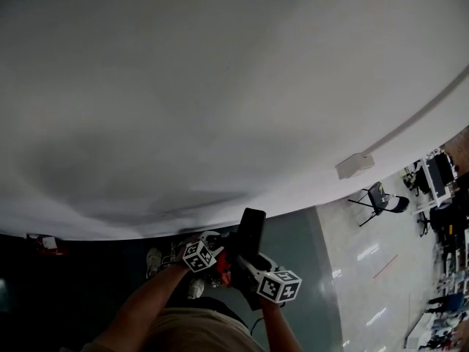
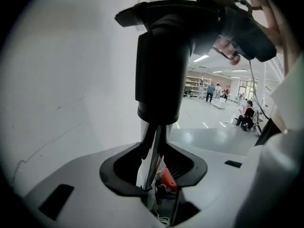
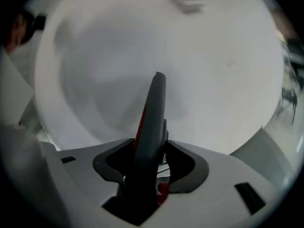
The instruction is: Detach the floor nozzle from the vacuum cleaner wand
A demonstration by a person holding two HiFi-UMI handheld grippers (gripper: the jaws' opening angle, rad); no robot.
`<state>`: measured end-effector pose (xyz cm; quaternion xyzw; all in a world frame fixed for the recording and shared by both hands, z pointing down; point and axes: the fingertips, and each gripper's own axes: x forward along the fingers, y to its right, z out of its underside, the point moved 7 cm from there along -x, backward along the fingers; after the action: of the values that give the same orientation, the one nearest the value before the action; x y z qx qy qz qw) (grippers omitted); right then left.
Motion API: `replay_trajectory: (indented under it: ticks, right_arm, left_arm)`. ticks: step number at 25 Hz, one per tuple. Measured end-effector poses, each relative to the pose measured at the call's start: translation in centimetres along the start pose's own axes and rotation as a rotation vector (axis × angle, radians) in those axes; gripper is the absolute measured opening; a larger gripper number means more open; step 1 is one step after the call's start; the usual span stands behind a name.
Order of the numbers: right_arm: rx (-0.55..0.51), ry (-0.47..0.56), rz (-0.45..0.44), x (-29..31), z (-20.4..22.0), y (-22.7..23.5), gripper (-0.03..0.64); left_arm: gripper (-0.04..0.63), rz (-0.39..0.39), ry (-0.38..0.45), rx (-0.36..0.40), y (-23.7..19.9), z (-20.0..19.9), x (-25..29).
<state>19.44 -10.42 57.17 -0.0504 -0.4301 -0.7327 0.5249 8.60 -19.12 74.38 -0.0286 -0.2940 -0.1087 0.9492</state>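
The shiny wand (image 2: 153,132) is clamped tight in the left gripper (image 2: 154,160), just under a black collar (image 2: 159,75). The floor nozzle (image 3: 154,103) is squeezed edge-on in the right gripper (image 3: 148,153). Both are held low before a white wall (image 1: 220,86). The parts look joined, so the pulling-apart step seems in hand. Next, the nozzle should be drawn straight off while the wand is gripped firmly
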Motion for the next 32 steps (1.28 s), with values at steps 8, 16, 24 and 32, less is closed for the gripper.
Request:
replay_trajectory:
  ticks: [8, 16, 24, 32]
  right_arm:
    - [-0.010, 0.047, -0.076, -0.8, -0.5, 1.8, 0.204]
    - [0.068, 0.072, -0.179, -1.1, 0.1, 3.8, 0.181]
    - [-0.124, -0.214, -0.235, 3.4, -1.2, 2.2, 0.293]
    - [0.149, -0.092, -0.312, 4.1, 0.8, 2.0, 0.221]
  left_arm:
    - [0.150, 0.032, -0.031, 0.057, 0.0, -0.6, 0.9]
    - [0.150, 0.069, -0.074, 0.092, -0.1, -0.6, 0.6]
    - [0.150, 0.066, -0.123, 0.106, 1.0, -0.3, -0.3]
    - [0.149, 0.053, -0.104, 0.091, 0.3, 0.9, -1.1]
